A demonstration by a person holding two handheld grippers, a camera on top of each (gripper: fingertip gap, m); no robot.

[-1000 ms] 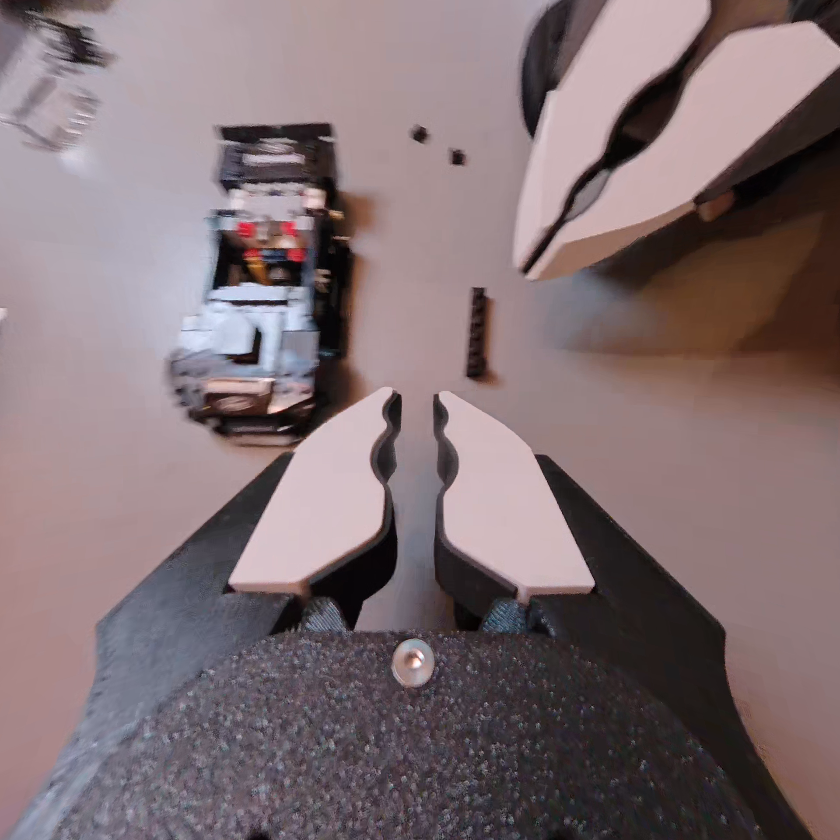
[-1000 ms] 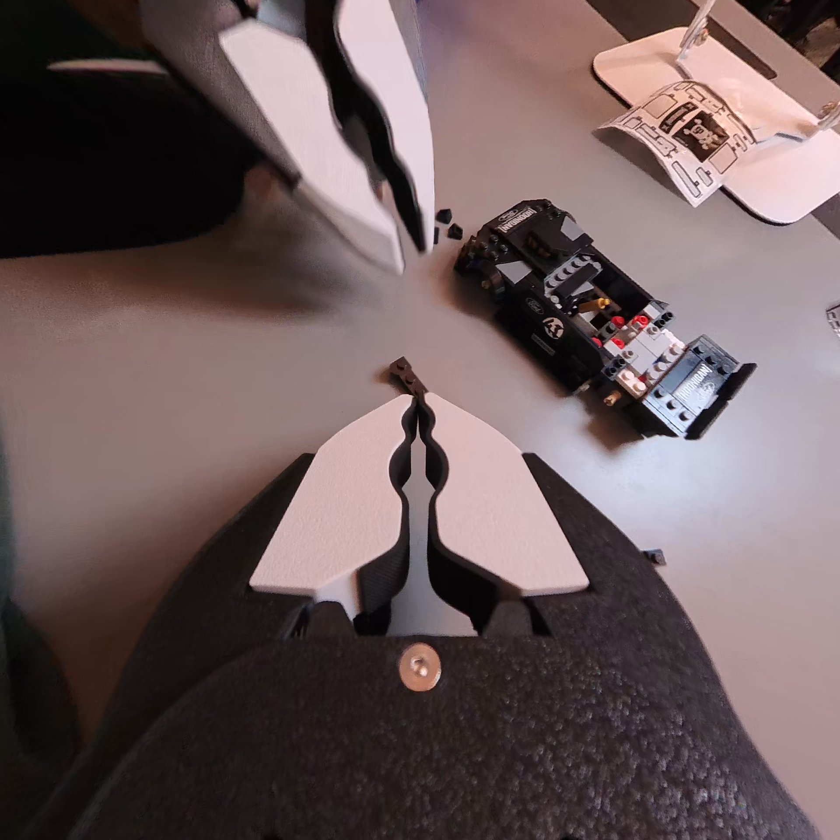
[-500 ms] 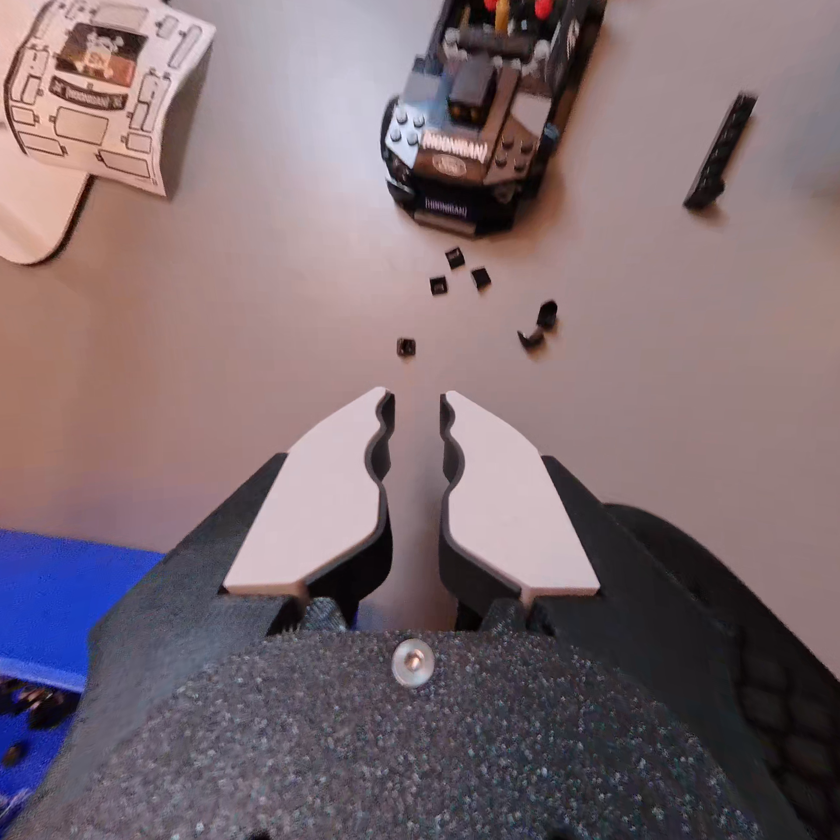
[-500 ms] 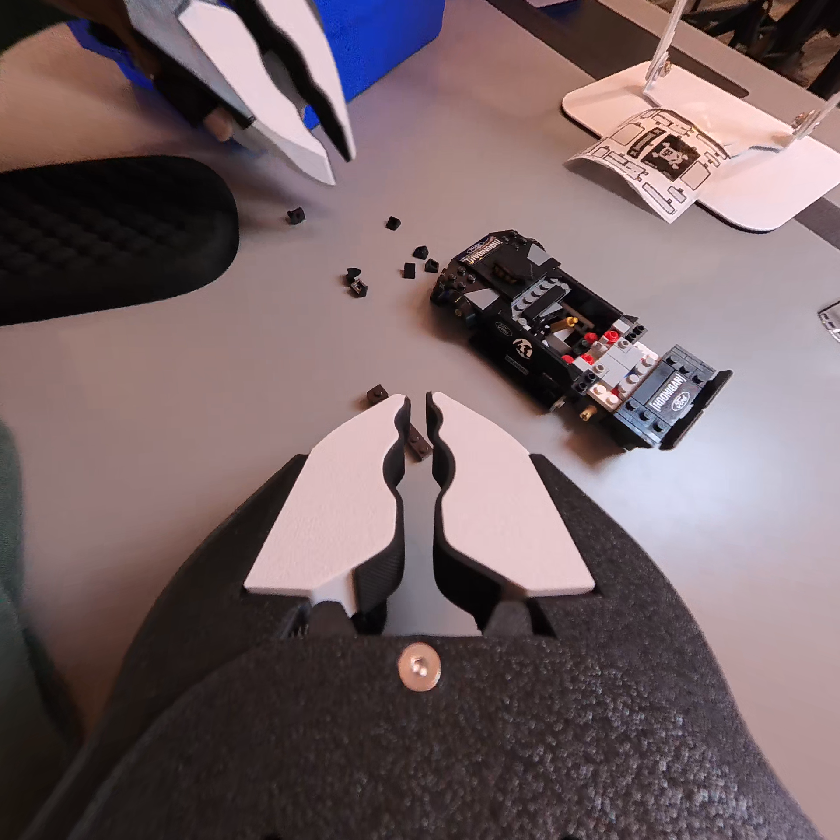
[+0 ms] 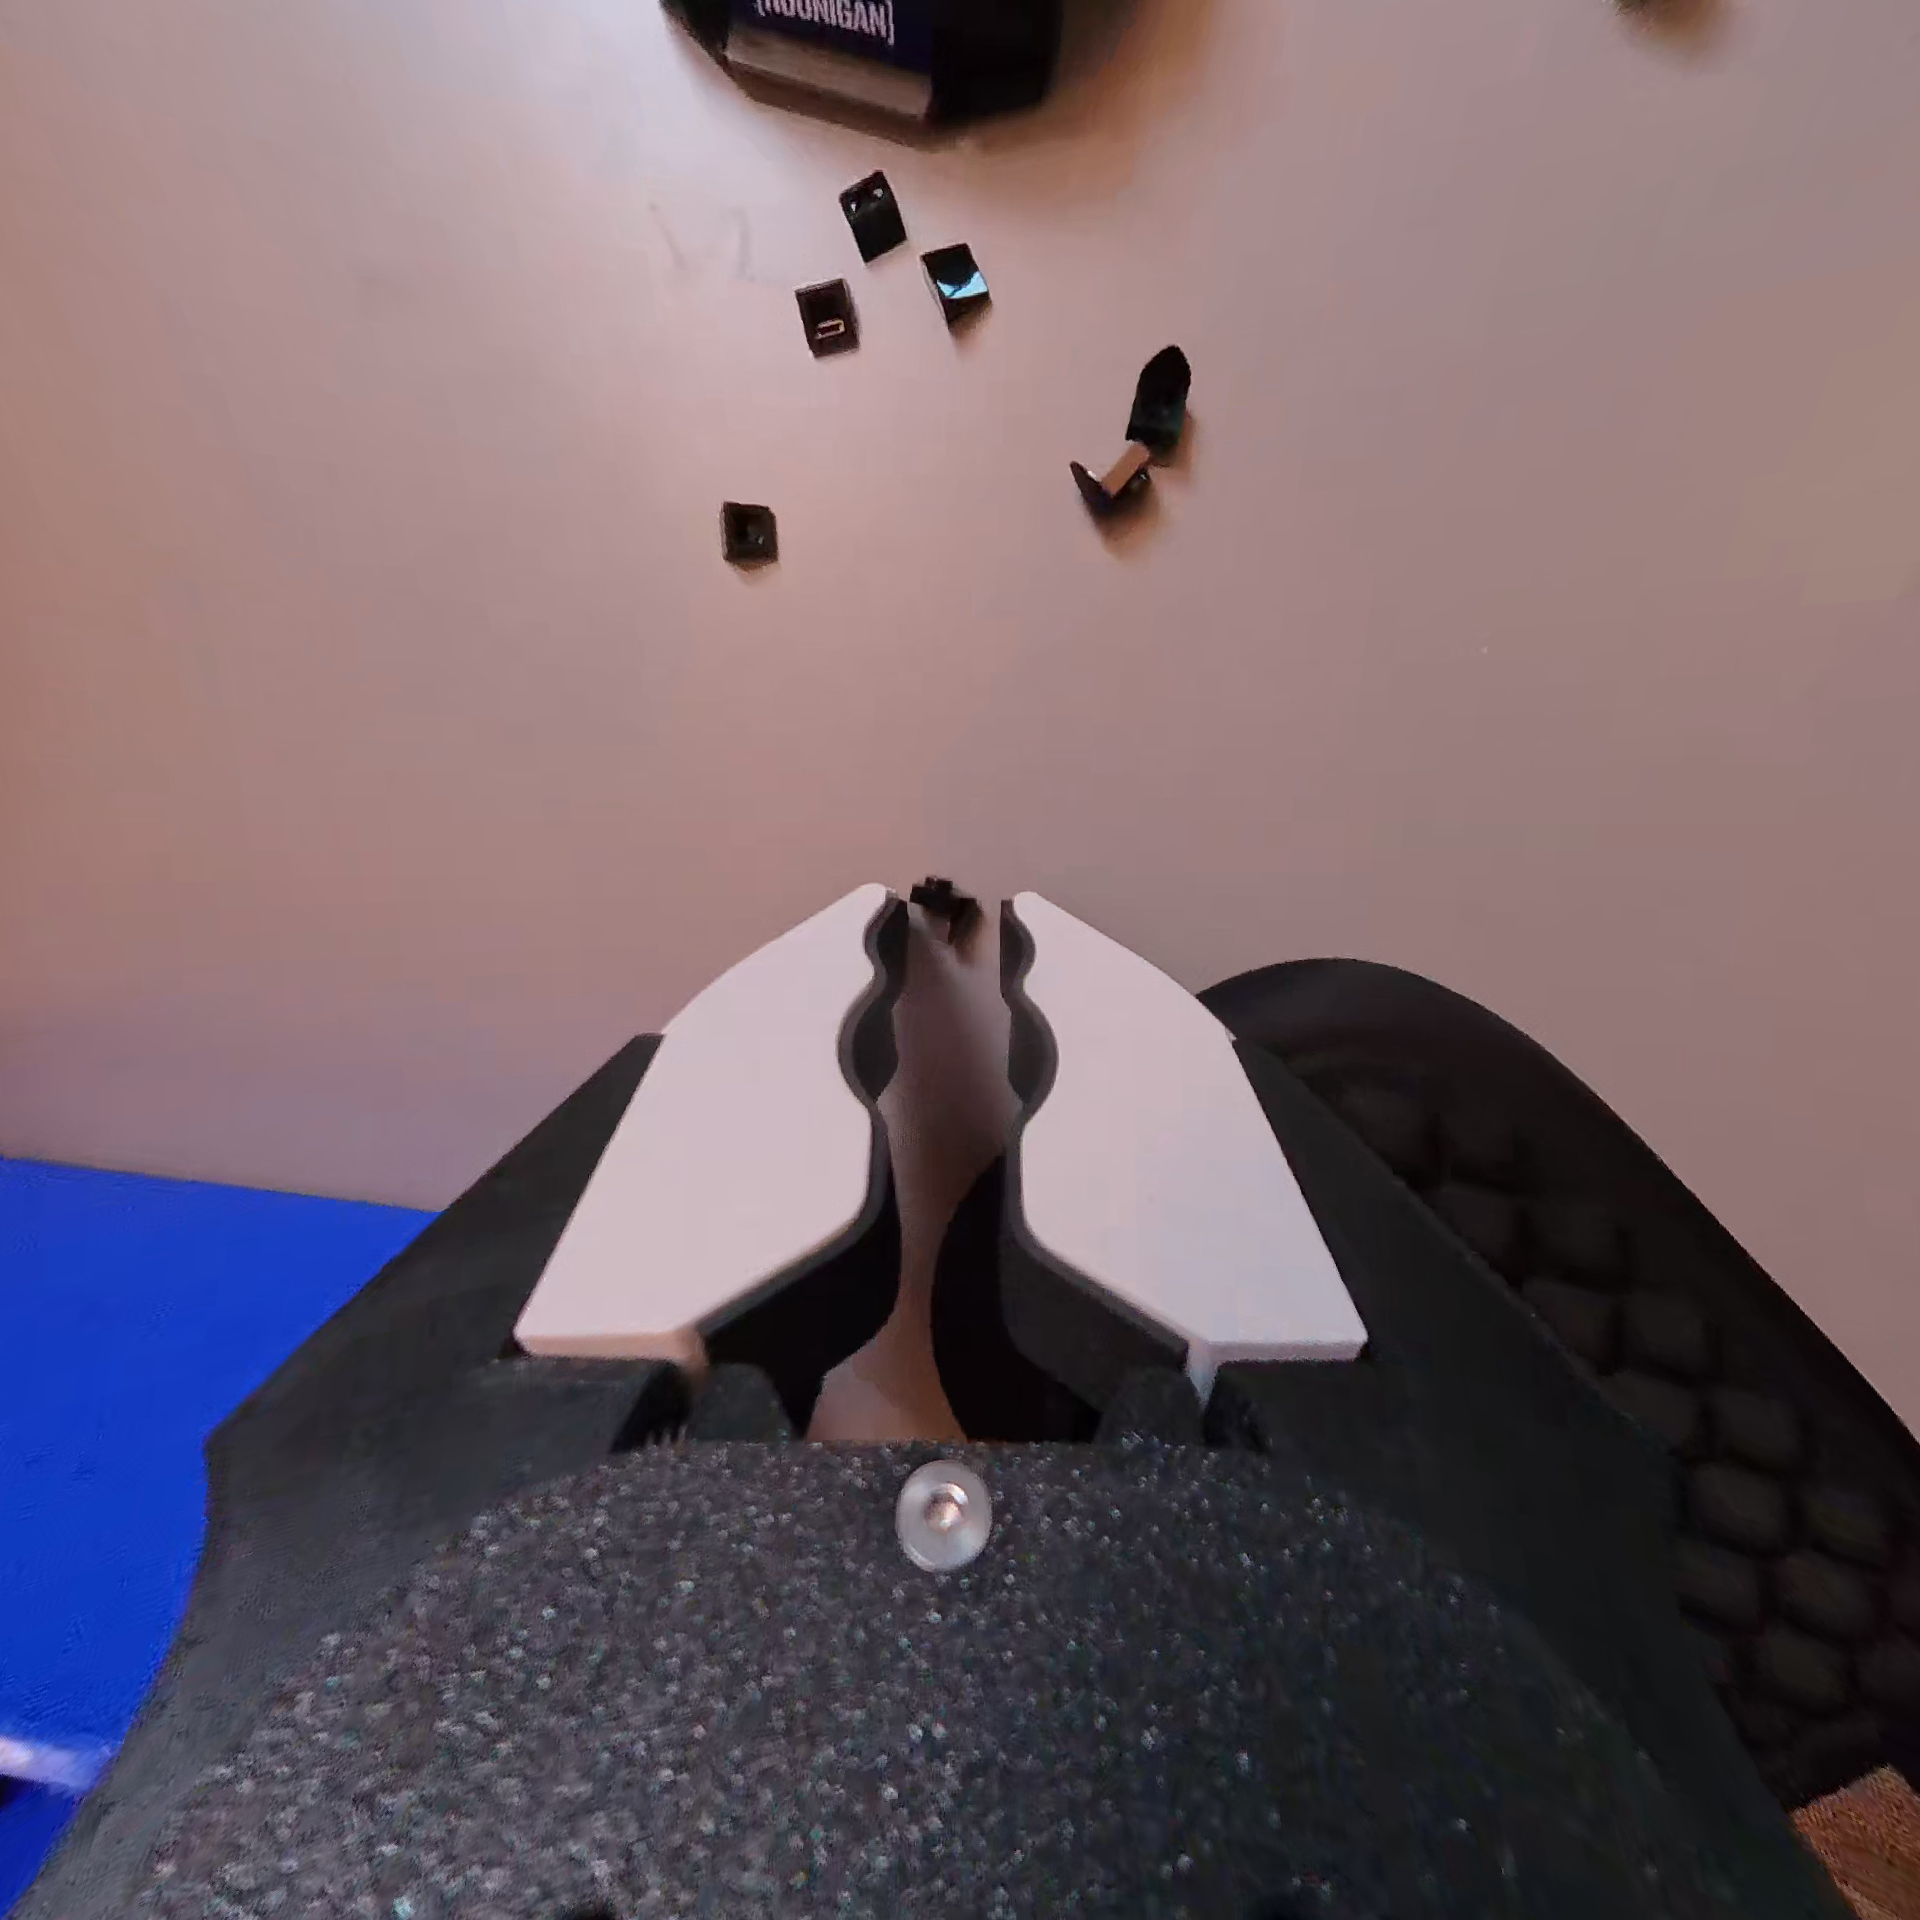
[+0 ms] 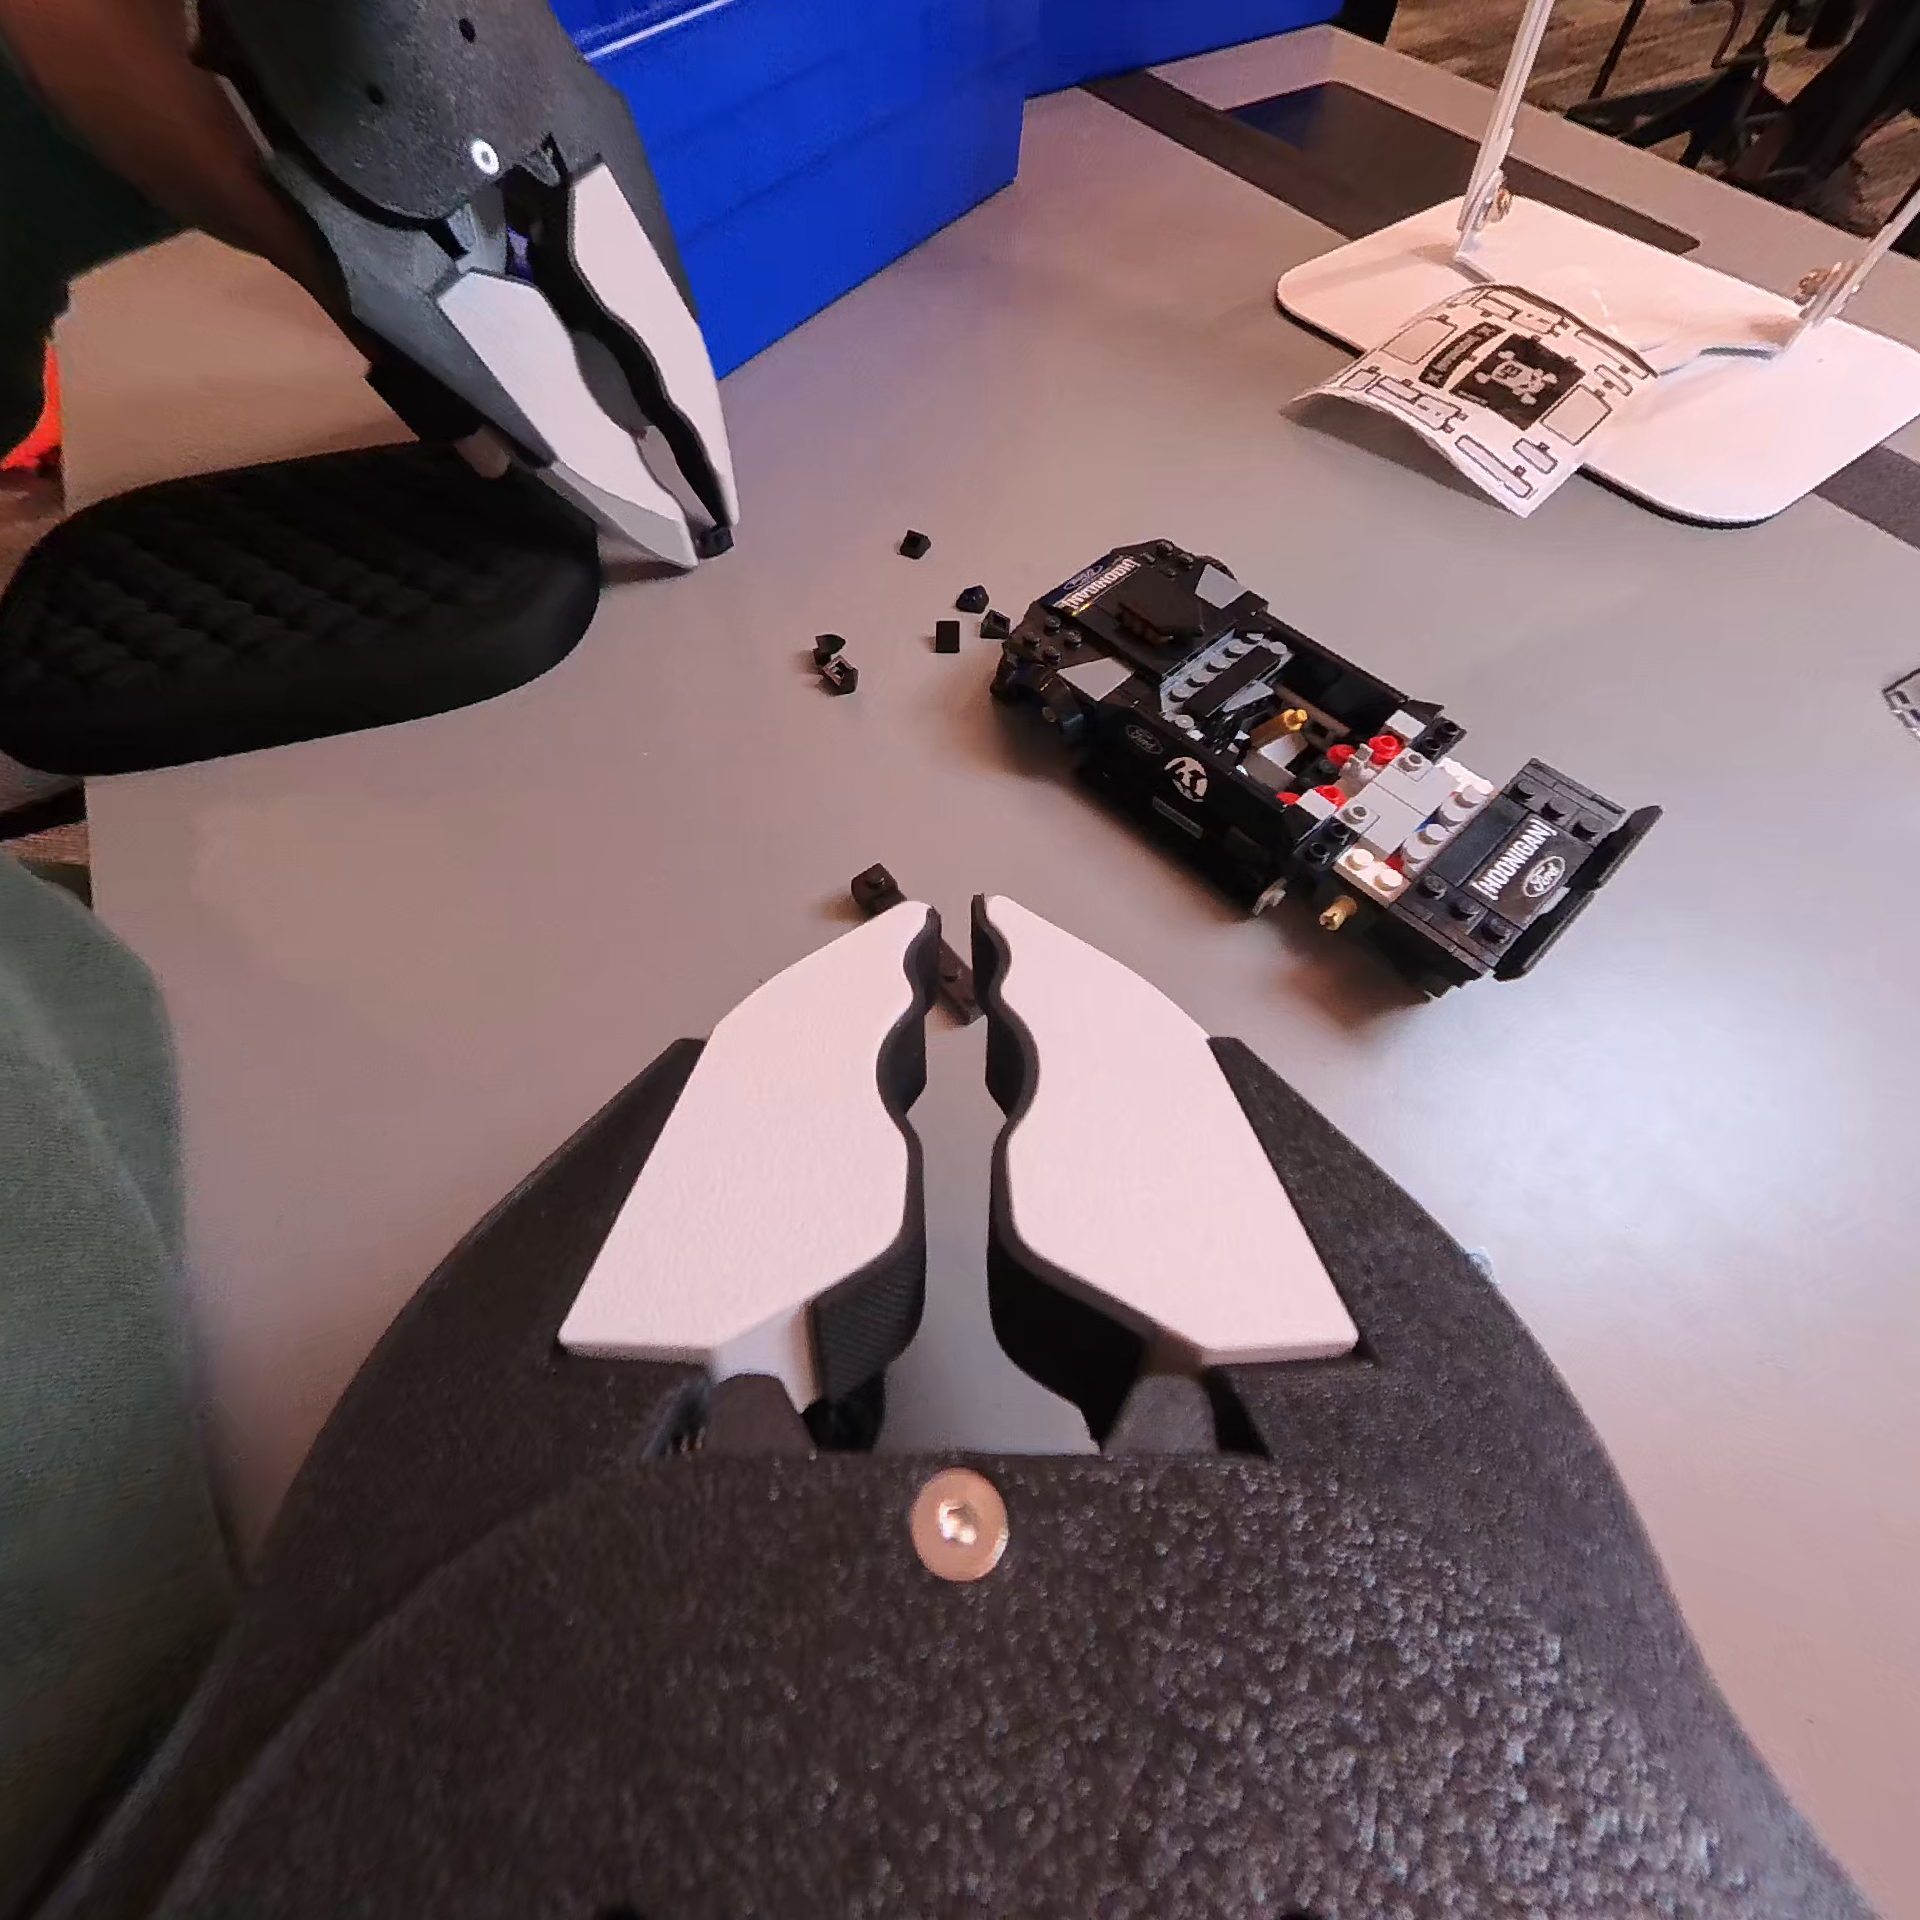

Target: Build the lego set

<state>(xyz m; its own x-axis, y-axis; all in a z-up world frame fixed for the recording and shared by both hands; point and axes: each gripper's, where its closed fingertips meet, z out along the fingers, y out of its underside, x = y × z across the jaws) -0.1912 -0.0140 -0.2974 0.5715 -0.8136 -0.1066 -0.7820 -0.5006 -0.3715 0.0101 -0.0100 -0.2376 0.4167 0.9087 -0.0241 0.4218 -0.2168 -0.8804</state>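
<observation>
The part-built black lego car lies on the grey table; only its nose shows in the left wrist view. My left gripper is open and low, its tips either side of a tiny black piece. It also shows in the right wrist view, at the top left. My right gripper is open over a long black plate, which lies slantwise on the table under the left fingertip. Several small black pieces lie loose between the car and the left gripper.
A black chair armrest juts over the table's left edge beside the left gripper. A blue bin stands behind it. A sticker sheet lies on a white stand base at the back right. Across from one pair of fingers to the other is roughly 20 cm.
My left gripper swung away from the car and dropped down around the tiny black piece near the armrest. My right gripper opened off the long plate and stayed nearly in place.
</observation>
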